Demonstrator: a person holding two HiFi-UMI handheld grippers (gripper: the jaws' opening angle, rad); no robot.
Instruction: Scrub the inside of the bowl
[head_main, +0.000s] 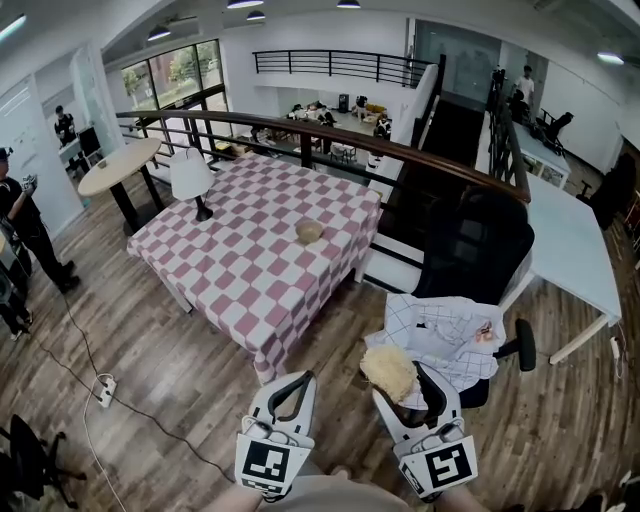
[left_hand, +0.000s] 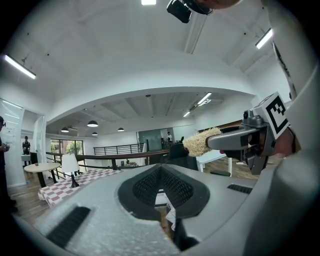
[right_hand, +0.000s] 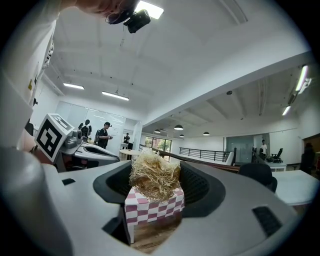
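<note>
Right claw (head_main: 403, 381) grips scrubber (head_main: 388, 370) above plank floor (head_main: 180, 380), checkered table (head_main: 250, 268) beyond

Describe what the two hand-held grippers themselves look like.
The left hand-held gripper and the right hand-held gripper are alike: pale grey moulded bodies, with curved jaws lined by black ribbed pads. Each carries at its rear a marker cube, white with black square patterns. No cables show.

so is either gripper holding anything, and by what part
The right gripper pinches a tan fibrous scrubbing pad by one edge, its bulk past the tips; the left gripper is shut, empty.
</note>
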